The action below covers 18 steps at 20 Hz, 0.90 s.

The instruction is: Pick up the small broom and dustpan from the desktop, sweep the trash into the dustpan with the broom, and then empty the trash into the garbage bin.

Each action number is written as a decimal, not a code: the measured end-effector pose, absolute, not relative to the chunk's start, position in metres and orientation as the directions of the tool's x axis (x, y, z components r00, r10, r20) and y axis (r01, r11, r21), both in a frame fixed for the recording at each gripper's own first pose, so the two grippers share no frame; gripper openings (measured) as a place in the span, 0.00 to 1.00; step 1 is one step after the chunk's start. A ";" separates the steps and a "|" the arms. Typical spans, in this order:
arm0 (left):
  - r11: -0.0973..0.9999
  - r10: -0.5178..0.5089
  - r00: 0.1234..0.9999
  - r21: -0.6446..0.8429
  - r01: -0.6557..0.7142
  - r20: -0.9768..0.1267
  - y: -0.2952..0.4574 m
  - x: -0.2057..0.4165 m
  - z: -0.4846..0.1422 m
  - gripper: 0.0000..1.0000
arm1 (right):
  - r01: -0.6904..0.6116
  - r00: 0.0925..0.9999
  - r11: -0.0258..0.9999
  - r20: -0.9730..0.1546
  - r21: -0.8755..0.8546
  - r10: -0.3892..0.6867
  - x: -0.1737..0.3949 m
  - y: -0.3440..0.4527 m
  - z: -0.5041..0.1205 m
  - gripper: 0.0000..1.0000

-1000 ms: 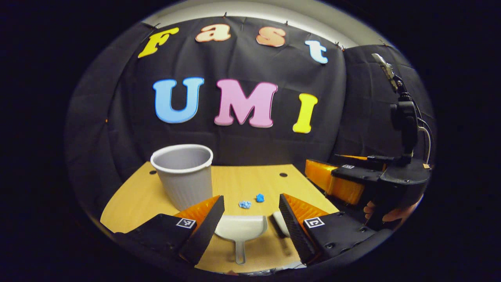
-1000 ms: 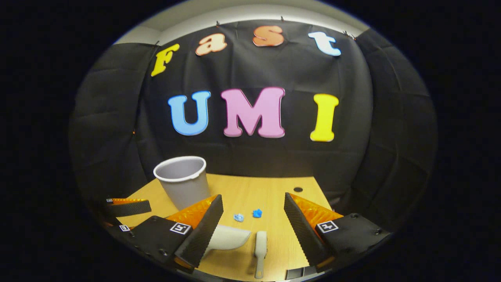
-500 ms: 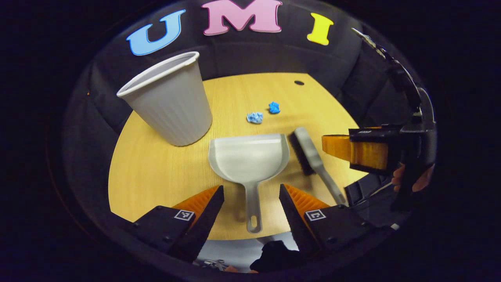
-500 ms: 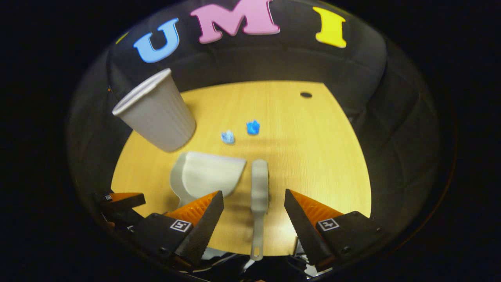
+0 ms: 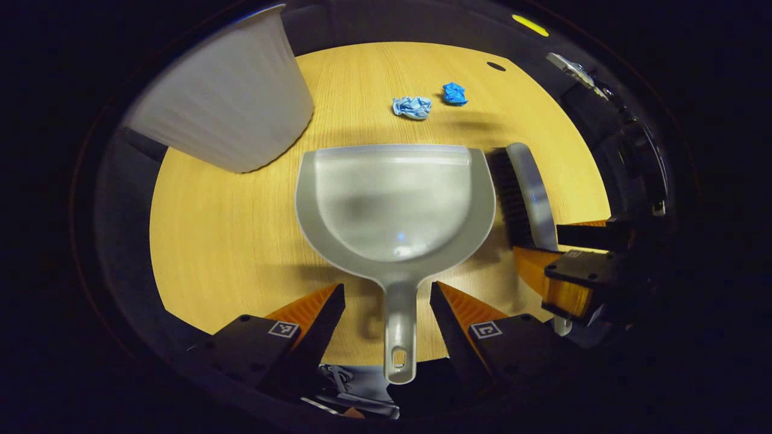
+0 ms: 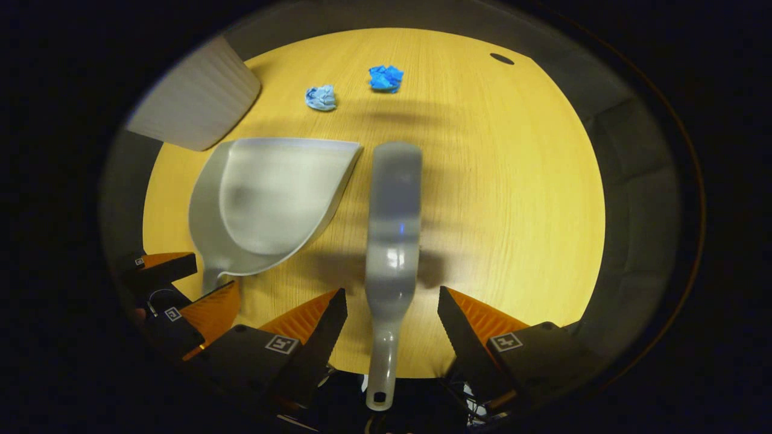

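My left gripper [image 5: 386, 295] has its fingers spread wide on either side of the dustpan [image 5: 392, 202] handle, not touching it. My right gripper [image 6: 392, 301] is likewise parted around the broom [image 6: 392, 223] handle, gripping nothing. Dustpan and broom lie side by side on the table [image 6: 512, 181], the broom just right of the pan. Beyond them sit two blue scraps [image 5: 412, 107] [image 5: 454, 94], near each other. The bin [image 5: 232, 108] stands at far left.

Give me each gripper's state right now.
Left gripper: open, straddling the dustpan handle.
Right gripper: open, straddling the broom handle.
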State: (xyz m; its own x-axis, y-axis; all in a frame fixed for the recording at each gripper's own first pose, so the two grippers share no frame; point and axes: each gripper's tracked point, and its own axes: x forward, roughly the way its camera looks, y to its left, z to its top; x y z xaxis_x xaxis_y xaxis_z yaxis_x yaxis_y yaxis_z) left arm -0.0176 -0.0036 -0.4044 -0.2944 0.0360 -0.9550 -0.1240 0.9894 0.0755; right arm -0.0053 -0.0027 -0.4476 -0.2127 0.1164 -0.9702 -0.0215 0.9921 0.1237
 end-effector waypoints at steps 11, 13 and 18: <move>0.962 -0.039 -0.364 0.063 -0.265 -0.931 -0.011 -0.016 -0.433 0.43 | 0.001 -0.280 0.994 -0.954 0.113 0.109 -0.014 -0.013 -0.472 0.37; 0.971 -0.034 -0.357 0.054 -0.234 -0.934 -0.014 -0.016 -0.434 0.31 | 0.010 -0.274 0.988 -0.950 0.154 0.151 -0.012 -0.008 -0.474 0.28; 0.995 -0.040 -0.384 -0.003 -0.097 -0.922 -0.008 -0.027 -0.425 0.29 | -0.091 -0.230 0.971 -0.953 0.223 0.197 0.002 -0.021 -0.462 0.17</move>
State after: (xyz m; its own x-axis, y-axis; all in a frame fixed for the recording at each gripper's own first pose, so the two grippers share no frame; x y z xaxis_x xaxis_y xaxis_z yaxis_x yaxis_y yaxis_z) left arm -0.0273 -0.0077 -0.4249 -0.3845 -0.0398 -0.9223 -0.0968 0.9953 -0.0026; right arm 0.0021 -0.0206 -0.4617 -0.2303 0.1970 -0.9530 -0.0910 0.9706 0.2227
